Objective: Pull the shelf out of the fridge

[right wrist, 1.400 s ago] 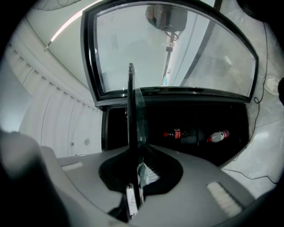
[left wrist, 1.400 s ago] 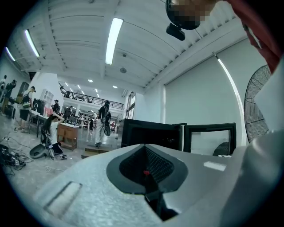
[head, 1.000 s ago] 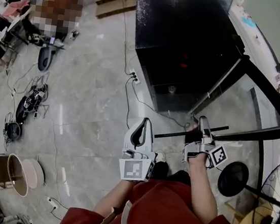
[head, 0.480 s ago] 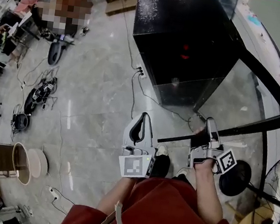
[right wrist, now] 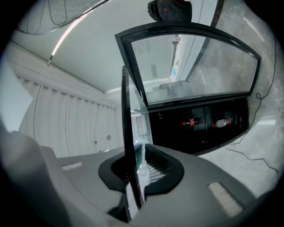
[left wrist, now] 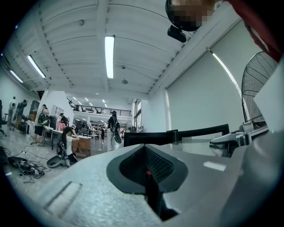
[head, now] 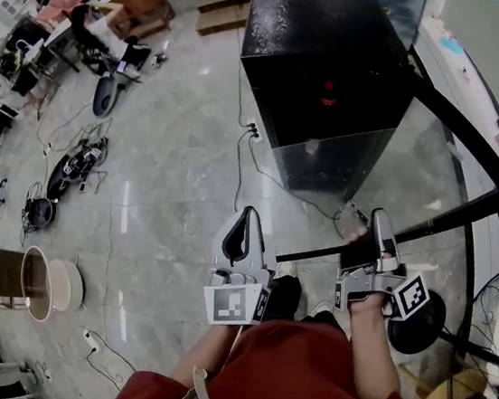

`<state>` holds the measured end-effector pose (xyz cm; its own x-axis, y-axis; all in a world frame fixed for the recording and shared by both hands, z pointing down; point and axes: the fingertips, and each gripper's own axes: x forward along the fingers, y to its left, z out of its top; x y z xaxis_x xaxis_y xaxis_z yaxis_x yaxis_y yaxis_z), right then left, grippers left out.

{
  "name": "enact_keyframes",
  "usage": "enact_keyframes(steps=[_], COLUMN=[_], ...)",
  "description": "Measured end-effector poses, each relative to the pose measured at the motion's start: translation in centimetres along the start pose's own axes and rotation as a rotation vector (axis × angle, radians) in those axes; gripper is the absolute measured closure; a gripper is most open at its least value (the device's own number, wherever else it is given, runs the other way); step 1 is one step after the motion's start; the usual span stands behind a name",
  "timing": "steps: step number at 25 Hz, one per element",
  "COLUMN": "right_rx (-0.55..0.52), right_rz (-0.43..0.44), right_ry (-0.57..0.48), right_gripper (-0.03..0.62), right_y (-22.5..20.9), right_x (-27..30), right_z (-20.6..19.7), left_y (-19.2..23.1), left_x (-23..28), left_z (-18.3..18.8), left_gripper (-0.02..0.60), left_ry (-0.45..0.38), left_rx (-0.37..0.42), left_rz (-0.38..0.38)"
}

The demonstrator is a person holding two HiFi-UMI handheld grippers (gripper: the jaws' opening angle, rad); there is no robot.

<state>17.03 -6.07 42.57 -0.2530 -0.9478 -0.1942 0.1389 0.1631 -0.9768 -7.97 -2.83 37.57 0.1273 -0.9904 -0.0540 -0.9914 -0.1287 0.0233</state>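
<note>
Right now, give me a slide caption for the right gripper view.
Right gripper clamps the glass shelf edge-on, open fridge beyond.

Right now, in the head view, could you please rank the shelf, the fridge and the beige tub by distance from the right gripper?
1. shelf: held by the right gripper.
2. fridge: ahead, at top.
3. beige tub: far left, on the floor.

Hand-held grippers: two, the left hand-held gripper (head: 244, 225) and the right hand-held gripper (head: 379, 229). Glass shelf (head: 422, 167): one, at the right hand-held gripper. Fridge (head: 326, 67): one, ahead of both. Bottles (right wrist: 191, 122) inside it: two. Fan (left wrist: 259, 88): one.
</note>
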Motion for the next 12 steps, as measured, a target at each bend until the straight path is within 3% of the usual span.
enact_keyframes(steps=[5, 12], right_rx=[0.062, 0.048], right_rz=[0.052, 0.129], right_ry=[0.001, 0.012], right_gripper=[0.571, 0.566], right_y=[2.8, 6.6], right_x=[-0.9, -0.5], right_z=[-0.8, -1.1], left_y=[0.4, 0.5], left_x=[-2.0, -2.6], left_z=[1.2, 2.3], left_gripper=[0.577, 0.577], left_ry=[-0.018, -0.047], left_rx=[-0.004, 0.007], left_rz=[0.037, 0.045])
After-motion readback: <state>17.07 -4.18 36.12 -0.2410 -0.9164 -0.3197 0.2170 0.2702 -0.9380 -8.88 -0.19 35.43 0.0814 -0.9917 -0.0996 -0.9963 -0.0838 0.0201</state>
